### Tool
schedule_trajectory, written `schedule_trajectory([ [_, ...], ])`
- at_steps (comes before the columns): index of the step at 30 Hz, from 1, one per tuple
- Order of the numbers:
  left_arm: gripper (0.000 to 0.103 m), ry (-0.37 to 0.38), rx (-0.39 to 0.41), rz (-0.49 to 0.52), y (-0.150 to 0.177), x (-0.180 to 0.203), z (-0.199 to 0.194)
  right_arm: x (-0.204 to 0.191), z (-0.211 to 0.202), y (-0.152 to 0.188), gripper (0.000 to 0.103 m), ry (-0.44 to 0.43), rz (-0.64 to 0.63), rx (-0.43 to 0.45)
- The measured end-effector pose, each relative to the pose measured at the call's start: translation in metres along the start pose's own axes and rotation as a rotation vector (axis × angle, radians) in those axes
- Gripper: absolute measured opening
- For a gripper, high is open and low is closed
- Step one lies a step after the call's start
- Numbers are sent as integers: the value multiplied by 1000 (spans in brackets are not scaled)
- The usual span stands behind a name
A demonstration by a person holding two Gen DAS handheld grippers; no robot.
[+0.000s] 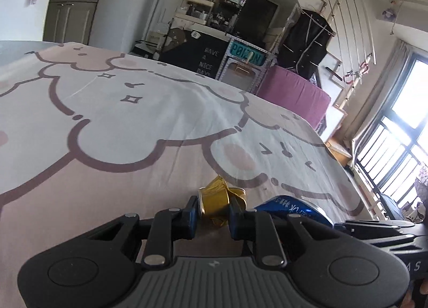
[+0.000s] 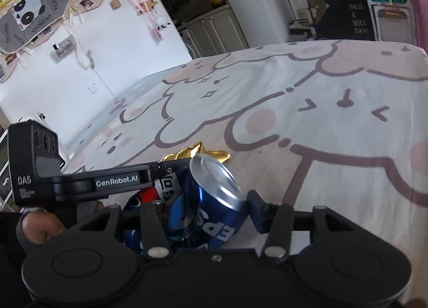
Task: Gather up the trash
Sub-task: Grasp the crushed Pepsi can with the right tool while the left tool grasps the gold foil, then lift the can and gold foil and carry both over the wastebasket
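Observation:
My left gripper (image 1: 212,210) is shut on a crushed gold can (image 1: 218,198) just above the bed sheet (image 1: 133,120). My right gripper (image 2: 211,201) is shut on a crushed blue Pepsi can (image 2: 211,195), which also shows in the left wrist view (image 1: 289,207) just right of the gold can. The gold can shows in the right wrist view (image 2: 200,151) behind the blue one. The left gripper's body (image 2: 93,182) crosses the right wrist view, close beside the blue can.
The bed has a pink and white cartoon sheet (image 2: 321,120). Behind it stand a black cabinet (image 1: 203,59), a shelf with a green sign (image 1: 247,52), and a purple mattress (image 1: 294,91). A barred window (image 1: 396,147) is at right. A white decorated wall (image 2: 80,40) is at left.

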State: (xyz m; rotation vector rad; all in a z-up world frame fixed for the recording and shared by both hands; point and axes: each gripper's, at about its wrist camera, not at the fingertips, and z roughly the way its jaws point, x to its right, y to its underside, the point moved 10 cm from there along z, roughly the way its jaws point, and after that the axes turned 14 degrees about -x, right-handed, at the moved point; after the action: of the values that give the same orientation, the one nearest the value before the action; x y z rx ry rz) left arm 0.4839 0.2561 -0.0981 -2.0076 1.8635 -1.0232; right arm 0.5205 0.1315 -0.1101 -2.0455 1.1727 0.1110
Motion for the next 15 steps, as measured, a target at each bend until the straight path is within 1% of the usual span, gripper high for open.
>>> schedule_trajectory([
  [1, 23, 5, -1, -7, 2, 0, -2, 0, -2, 0, 45, -2, 5, 3],
  [3, 23, -10, 6, -5, 4, 1, -6, 2, -4, 3, 44, -11, 24, 9],
  [7, 23, -34, 34, -33, 10, 1, -22, -2, -16, 8, 44, 8, 20, 32],
  [11, 23, -58, 67, -57, 14, 4, -43, -3, -35, 11, 44, 33, 13, 57],
  [15, 23, -78, 76, -60, 23, 16, -63, -1, -56, 16, 44, 64, 19, 74],
])
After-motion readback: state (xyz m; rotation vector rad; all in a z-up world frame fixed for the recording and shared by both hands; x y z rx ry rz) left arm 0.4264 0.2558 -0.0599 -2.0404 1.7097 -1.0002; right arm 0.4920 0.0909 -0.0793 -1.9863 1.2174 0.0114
